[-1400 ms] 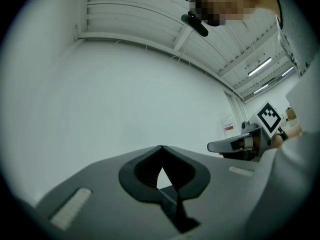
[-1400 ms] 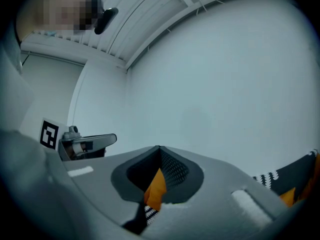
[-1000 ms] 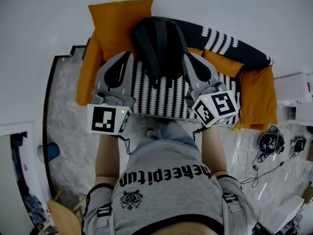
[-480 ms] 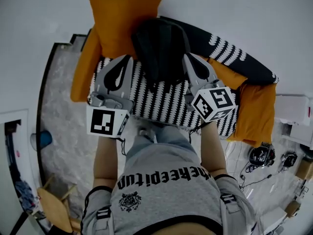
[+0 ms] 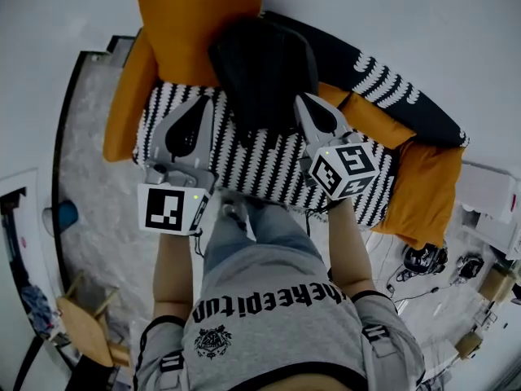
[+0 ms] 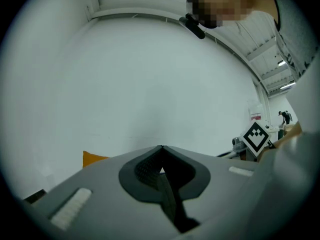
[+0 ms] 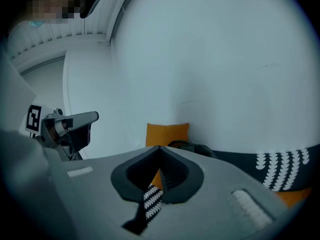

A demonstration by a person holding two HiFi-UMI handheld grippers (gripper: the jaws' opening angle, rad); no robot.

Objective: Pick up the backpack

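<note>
Only readable text is the black lettering across the person's grey T-shirt [image 5: 269,271], upside down in head view, roughly "thekeepitup". The black crest [image 5: 213,340] below it is illegible. The white wall sign with a red strip [image 6: 256,116] is too small to read. The cube markers on the left tongs [image 5: 202,104] and right tongs [image 5: 301,102] are patterns, no characters.

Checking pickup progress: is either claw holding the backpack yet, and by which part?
Nothing is held. The left claw and right claw are both shut and empty; the backpack lies on the sofa.
</note>
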